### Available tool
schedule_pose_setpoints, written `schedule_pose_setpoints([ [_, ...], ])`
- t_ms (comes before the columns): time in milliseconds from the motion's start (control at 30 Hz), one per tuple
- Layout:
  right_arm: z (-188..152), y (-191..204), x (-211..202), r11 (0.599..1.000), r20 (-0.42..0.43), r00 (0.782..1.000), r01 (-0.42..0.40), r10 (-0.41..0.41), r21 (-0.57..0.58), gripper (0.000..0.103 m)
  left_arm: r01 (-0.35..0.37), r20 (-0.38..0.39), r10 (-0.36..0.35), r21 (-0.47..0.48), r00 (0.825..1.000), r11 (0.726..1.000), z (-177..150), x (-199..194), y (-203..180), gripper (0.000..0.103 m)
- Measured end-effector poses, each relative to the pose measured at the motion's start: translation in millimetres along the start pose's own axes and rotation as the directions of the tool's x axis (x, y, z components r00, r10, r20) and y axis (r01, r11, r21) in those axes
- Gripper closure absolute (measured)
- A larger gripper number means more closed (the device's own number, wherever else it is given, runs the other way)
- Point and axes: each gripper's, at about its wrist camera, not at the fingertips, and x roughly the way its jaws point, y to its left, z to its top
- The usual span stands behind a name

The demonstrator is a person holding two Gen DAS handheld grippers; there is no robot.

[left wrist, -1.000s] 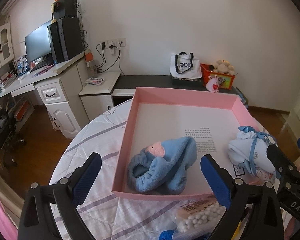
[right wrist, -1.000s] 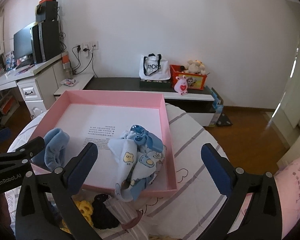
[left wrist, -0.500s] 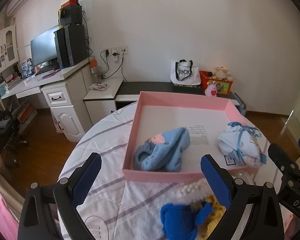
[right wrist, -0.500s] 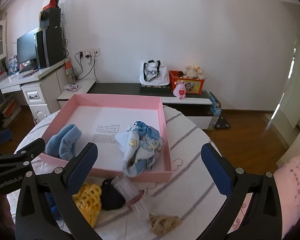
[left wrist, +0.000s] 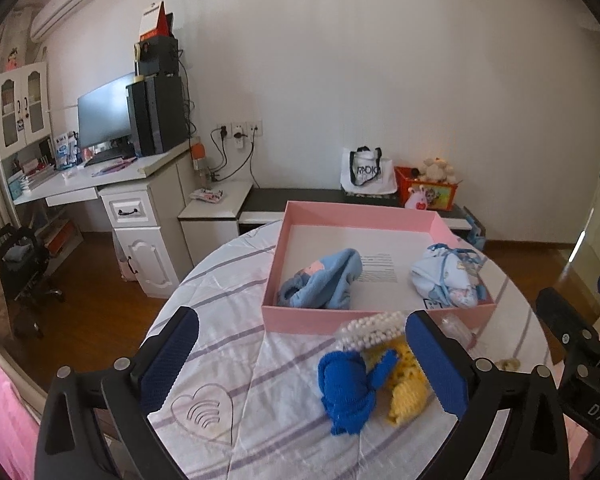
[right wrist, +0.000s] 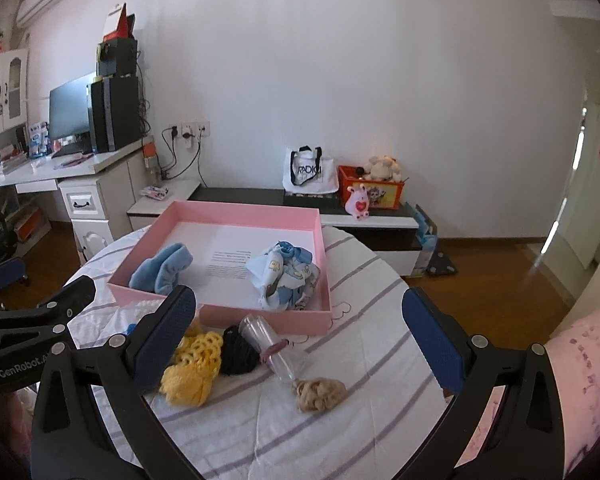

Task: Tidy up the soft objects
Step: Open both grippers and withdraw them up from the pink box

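Compared with a second ago, both cameras now sit higher and farther back from the pink box: then it filled the frame, now it lies mid-frame and the loose things in front of it show. Judged from that, a placing step is over and the next pick is being sized up.

Left to right in the left wrist view: the left claw hangs over the striped desk with its blue pads wide apart, holding nothing. Inside the box, at its lower left, lies the light blue fleece piece, its long axis running from lower left to upper right. At the box's right side sits the pale printed bundle — roundish, with no clear long axis. Below the box, lower centre of the frame, the dark blue knit piece lies stretched roughly top to bottom, touching the yellow knit piece to its right.

In the right wrist view the right claw is likewise spread and empty. Between its pads, left to right: the yellow piece, a black yarn ball, a clear bottle slanting from upper left to lower right, and a tan wool clump — all outside the box, so several soft things seem left to gather.
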Motion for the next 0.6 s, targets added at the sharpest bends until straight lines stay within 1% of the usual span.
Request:
schedule_pose_setpoints([
  [267,-9,-7,-33,1.0,0.037,0.999,0.001,-0.001,0.015,0.0,0.003,0.05,-0.003,0.005,0.999,1.0,-28,-51,-3,0.0],
  [300,-10,-8,-37,1.0,0.043,0.999,0.002,-0.003,0.015,0.0,0.003,0.053,-0.003,0.004,0.999,1.0,-26,-53,-3,0.0],
  [600,-16,-10,-79,1.0,0.116,0.993,0.002,-0.003,0.013,0.0,0.008,0.121,-0.008,0.005,0.993,1.0,-44,-101,-2,0.0],
])
